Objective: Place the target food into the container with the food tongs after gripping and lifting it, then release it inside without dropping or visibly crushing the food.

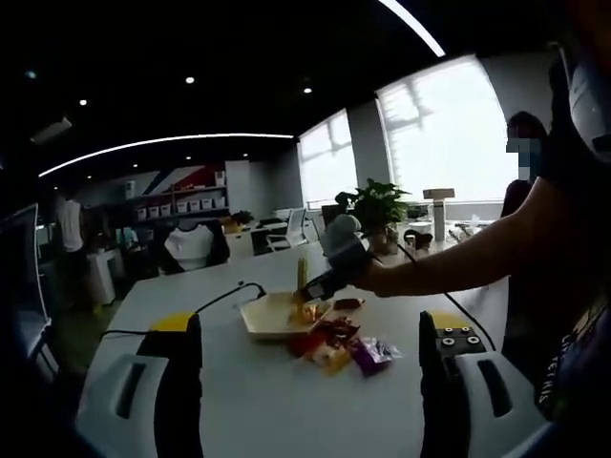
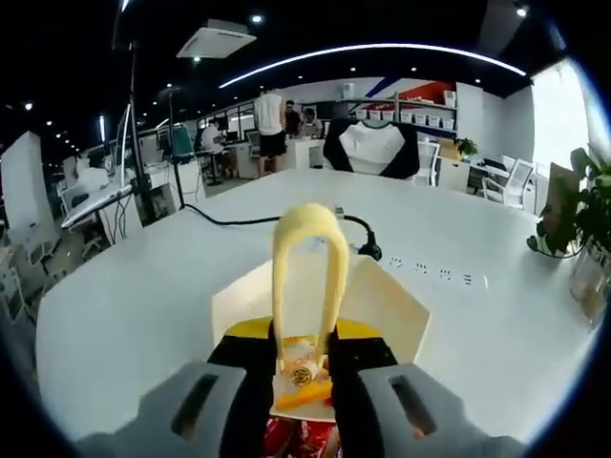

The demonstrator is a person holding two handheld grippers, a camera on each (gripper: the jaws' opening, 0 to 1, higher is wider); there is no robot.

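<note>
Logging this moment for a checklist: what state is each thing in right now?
Tongs: upright, squeezed in the right gripper.
Container: open, on the table, holding food.
Food: between the tong tips, over the container.
Snack packets: loose beside the container.
Left gripper: open, holding nothing.

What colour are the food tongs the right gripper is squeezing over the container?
Pale yellow: the looped food tongs, clearest in the right gripper view, over the cream angular container.
</note>
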